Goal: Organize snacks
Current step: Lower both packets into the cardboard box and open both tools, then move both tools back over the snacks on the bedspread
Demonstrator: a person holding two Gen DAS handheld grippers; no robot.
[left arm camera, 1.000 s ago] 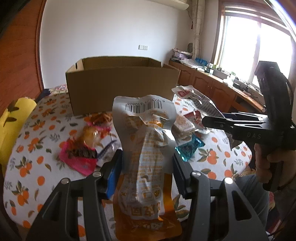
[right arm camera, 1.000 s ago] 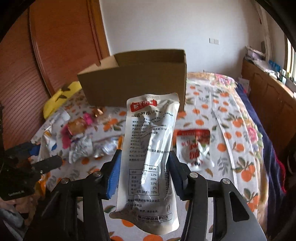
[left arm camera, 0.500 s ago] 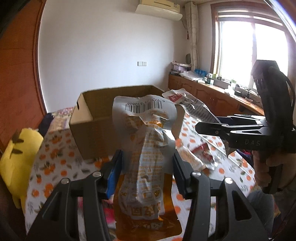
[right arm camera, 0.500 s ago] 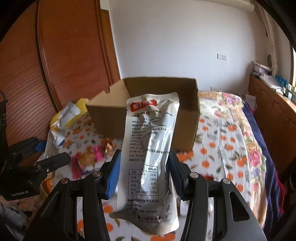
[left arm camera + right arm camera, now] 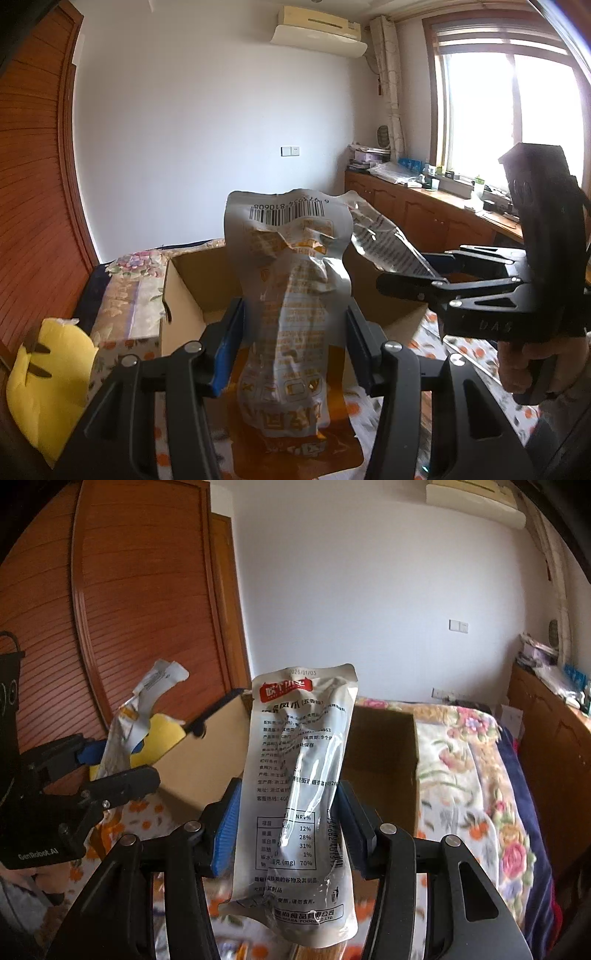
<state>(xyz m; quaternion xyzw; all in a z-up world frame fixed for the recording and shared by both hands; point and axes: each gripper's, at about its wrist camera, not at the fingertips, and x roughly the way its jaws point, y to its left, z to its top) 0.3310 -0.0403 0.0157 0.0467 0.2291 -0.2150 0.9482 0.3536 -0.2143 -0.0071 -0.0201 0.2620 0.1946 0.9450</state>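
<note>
My left gripper (image 5: 291,343) is shut on a silver and orange snack pouch (image 5: 291,291) with a barcode at its top, held upright over the open cardboard box (image 5: 184,291). My right gripper (image 5: 286,827) is shut on a silver snack pouch (image 5: 295,775) with a red label and printed text, held upright in front of the same box (image 5: 380,760). The right gripper and its pouch also show at the right of the left wrist view (image 5: 424,273). The left gripper and its pouch show at the left of the right wrist view (image 5: 114,775).
The box stands on a cloth with an orange-fruit print (image 5: 476,354). A yellow cushion (image 5: 44,384) lies at the left. A floral bedcover (image 5: 472,775) stretches behind the box. Wooden cabinets (image 5: 424,218) line the window wall, and a wooden door (image 5: 129,609) is at the left.
Both grippers have risen and moved forward with their pouches, from above the loose snacks on the cloth to the open box. The loose snacks have dropped out of view.
</note>
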